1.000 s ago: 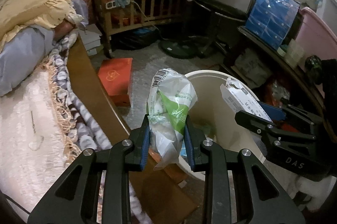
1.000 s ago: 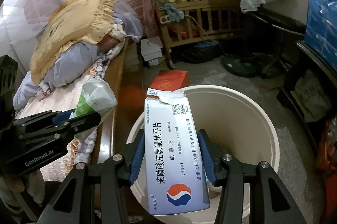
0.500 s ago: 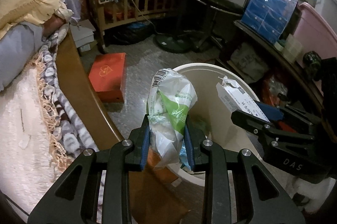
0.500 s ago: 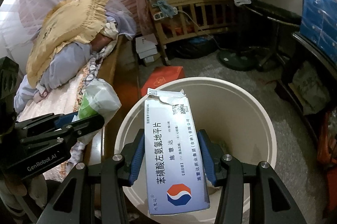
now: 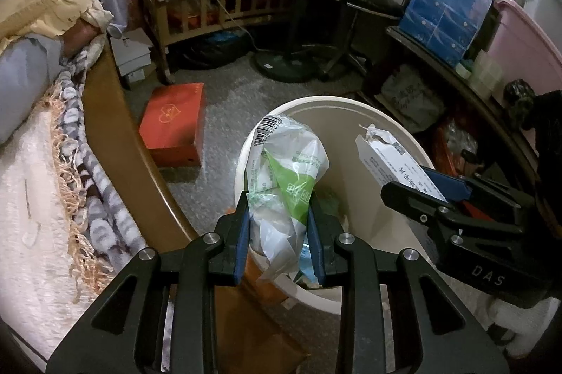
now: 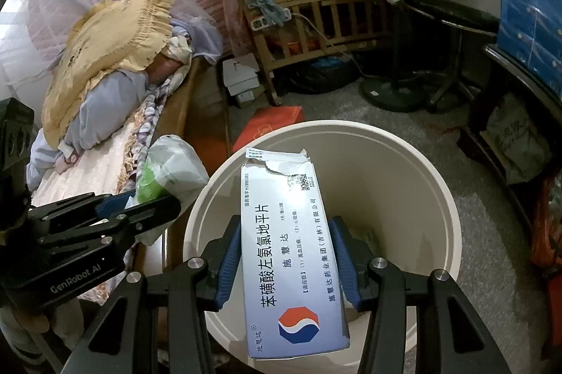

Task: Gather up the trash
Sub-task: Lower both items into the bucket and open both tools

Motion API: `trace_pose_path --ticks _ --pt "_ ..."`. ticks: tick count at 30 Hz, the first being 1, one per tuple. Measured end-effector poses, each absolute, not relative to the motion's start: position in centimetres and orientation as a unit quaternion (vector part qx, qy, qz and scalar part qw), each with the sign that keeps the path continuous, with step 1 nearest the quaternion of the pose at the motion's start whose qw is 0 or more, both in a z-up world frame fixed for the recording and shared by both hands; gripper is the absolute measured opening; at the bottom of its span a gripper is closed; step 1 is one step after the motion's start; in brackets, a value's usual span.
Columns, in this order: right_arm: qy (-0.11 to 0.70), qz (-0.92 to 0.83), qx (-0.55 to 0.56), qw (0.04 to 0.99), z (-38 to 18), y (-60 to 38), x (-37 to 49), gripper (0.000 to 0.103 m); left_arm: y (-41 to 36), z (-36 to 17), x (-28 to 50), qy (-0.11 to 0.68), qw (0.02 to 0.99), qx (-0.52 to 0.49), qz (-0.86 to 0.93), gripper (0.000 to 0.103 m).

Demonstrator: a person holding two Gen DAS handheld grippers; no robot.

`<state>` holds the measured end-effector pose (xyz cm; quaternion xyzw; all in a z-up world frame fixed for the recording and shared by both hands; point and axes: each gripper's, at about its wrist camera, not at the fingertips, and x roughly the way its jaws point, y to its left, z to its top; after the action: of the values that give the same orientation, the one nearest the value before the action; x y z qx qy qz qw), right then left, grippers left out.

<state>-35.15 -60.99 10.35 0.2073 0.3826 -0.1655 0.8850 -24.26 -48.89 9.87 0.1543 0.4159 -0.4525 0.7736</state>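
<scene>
From the left wrist camera, the left tool (image 5: 279,230) grips a crumpled white-and-green plastic wrapper (image 5: 286,177) between its blue pads, holding it over the near rim of a round cream plastic bin (image 5: 372,198) standing on the grey floor (image 5: 224,107). The right tool (image 5: 426,184) enters from the right, above the bin, clamping a torn white cardboard medicine box (image 5: 390,159). A flat red box (image 5: 174,124) lies on the floor beside the wooden bed frame (image 5: 119,128).

From the right wrist camera, the right tool (image 6: 284,254) is closed on the medicine box (image 6: 288,254), which stands directly over the bin's opening (image 6: 397,170). The left tool (image 6: 140,201) holds the wrapper (image 6: 172,166) just outside the bin's left rim, next to the bed.
</scene>
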Motion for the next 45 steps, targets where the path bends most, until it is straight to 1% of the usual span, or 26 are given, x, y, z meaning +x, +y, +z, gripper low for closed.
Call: trace_pose_path --ticks 45 --pt "0.390 -0.168 0.222 0.878 9.2 -61.5 -35.2 0.047 -49.5 8.5 -24.0 0.424 0.768 0.163 -0.451 0.026"
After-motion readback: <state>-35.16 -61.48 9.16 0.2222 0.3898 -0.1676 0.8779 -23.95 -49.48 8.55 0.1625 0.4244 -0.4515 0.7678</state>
